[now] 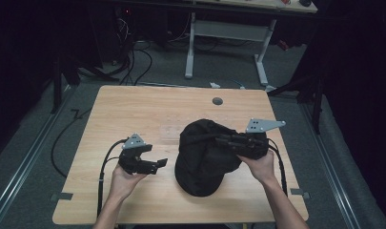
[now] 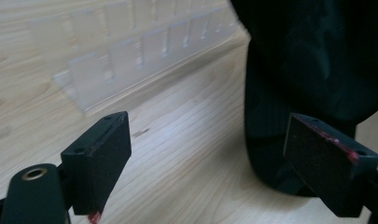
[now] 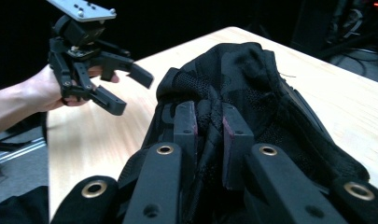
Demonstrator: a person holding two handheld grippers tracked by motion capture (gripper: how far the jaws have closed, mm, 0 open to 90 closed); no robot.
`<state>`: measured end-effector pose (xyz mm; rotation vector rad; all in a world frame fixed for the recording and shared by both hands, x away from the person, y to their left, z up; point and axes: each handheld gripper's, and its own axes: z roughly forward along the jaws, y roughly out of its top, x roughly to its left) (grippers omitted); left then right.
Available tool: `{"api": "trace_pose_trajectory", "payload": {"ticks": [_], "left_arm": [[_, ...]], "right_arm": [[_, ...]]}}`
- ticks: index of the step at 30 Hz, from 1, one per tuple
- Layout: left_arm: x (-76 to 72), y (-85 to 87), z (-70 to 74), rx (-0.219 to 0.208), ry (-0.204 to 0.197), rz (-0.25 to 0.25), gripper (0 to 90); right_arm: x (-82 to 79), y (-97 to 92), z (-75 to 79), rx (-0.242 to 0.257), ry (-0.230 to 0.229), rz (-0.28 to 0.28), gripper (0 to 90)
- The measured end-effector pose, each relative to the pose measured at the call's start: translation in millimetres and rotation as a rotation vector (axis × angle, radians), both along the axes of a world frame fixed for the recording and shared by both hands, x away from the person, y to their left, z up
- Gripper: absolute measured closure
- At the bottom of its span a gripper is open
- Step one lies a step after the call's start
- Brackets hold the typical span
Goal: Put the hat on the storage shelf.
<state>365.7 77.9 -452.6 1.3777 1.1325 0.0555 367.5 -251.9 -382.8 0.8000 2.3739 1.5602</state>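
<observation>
A black cap [image 1: 205, 157] lies on the wooden table [image 1: 133, 107], right of the middle, its brim toward the front edge. My right gripper [image 1: 219, 140] reaches over it from the right and is shut on a bunched fold of the cap's mesh fabric [image 3: 209, 119]. The fold is pinched between both pads [image 3: 185, 123]. My left gripper [image 1: 158, 163] hovers left of the cap, open, with nothing between its jaws. In the left gripper view the cap [image 2: 312, 70] hangs just beyond the right pad [image 2: 324, 161], apart from it. The right gripper view shows the left gripper [image 3: 130, 88] raised above the table.
A faint clear plastic strip [image 2: 130, 51] lies on the table behind the left gripper. A round grommet hole [image 1: 217, 101] sits near the far edge. A white desk frame [image 1: 226, 43] and cables stand on the floor beyond. Bare wood stretches across the left and far side.
</observation>
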Motion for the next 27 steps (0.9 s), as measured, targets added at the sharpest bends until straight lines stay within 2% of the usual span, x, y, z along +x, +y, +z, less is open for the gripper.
{"api": "trace_pose_trajectory", "payload": {"ticks": [5, 9, 21, 27], "left_arm": [[-4.0, -13.5, 15.5, 0.001, -0.023, -0.059, 14.9], [-1.0, -21.5, 22.8, 0.013, -0.023, -0.088, 14.9], [13.6, -37.9, 27.1, 0.007, 0.018, -0.179, 14.5], [14.6, -44.0, 27.8, 0.013, 0.033, -0.233, 16.0]], "right_arm": [[-0.1, 6.4, 1.1, 0.005, -0.006, 0.038, 79.7], [0.1, 10.2, 0.6, 0.005, -0.01, 0.059, 79.7], [2.1, 16.9, 3.0, -0.005, -0.022, 0.106, 79.7], [3.1, 19.0, 3.7, -0.002, -0.027, 0.125, 79.6]]}}
